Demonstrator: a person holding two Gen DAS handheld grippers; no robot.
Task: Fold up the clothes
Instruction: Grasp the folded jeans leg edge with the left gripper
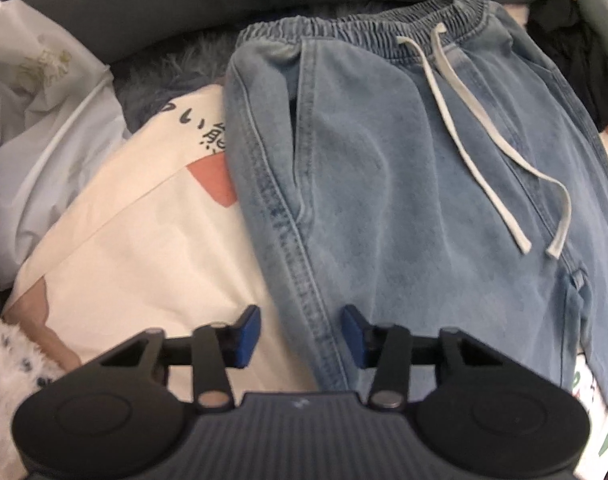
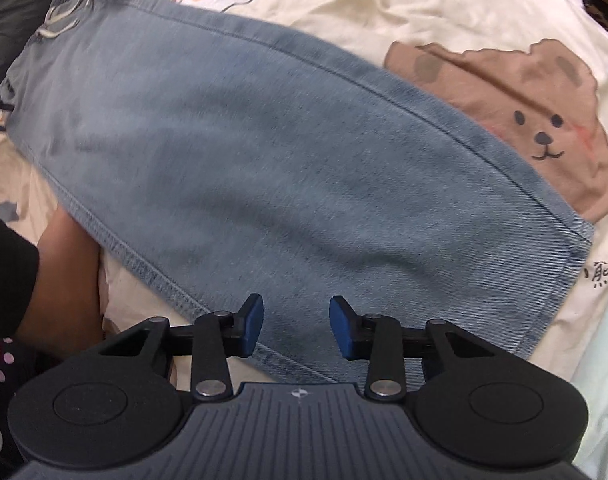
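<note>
The jeans [image 1: 404, 184] lie flat on the cream bedsheet [image 2: 444, 8], ready for folding. The left gripper [image 1: 302, 332] straddles the near side seam and the right gripper [image 2: 296, 326] the leg, both with fingers spread, nothing pinched.

Setting: the work surface is a bed covered by a cream sheet [image 2: 444, 12] printed with a brown cartoon bear [image 2: 516, 120], small dark characters and coloured motifs. A dark grey pillow or bolster [image 1: 152, 4] lies along the far edge in the left wrist view, with a patch of grey-blue fluffy fabric [image 1: 164, 76] just below it. A crumpled white plastic bag [image 1: 32, 64] sits at far left. Lighting is soft and even; no walls, floor or windows are visible.
</note>
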